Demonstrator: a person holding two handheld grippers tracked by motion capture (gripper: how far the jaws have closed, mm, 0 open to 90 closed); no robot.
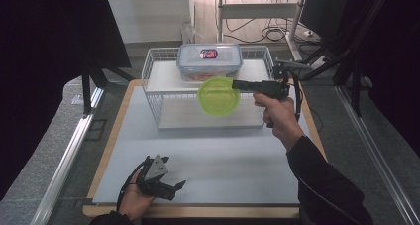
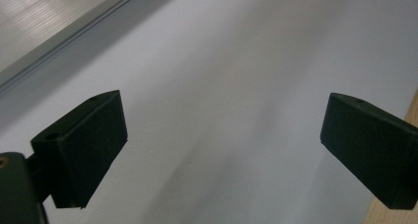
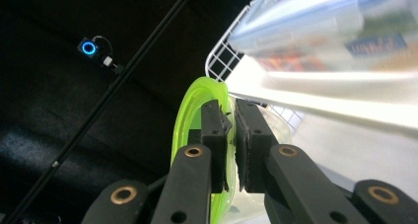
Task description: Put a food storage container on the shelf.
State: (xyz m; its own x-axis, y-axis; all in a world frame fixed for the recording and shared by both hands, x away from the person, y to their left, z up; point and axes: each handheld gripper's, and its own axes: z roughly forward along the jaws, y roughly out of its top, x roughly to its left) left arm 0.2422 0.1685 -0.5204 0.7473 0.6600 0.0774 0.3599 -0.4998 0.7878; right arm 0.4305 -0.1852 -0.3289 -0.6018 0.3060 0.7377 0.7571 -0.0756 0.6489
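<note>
My right gripper (image 1: 236, 84) is shut on the rim of a round green lid (image 1: 218, 96) and holds it on edge in the air, in front of the white wire rack (image 1: 152, 81). In the right gripper view its jaws (image 3: 230, 110) pinch the green lid's rim (image 3: 190, 115), with the rack's corner just beyond. A clear food box with a blue lid (image 1: 210, 61) stands on the rack's top shelf, close above the held lid. My left gripper (image 1: 173, 173) rests low at the front left of the table, open, with bare grey mat between its jaws (image 2: 222, 135).
The grey mat (image 1: 223, 160) lies on a wooden-edged table. The rack's lower shelf (image 1: 208, 117) has nothing on it. The food box (image 3: 335, 31) looms close at the upper right of the right gripper view. Metal rails run along both sides of the table.
</note>
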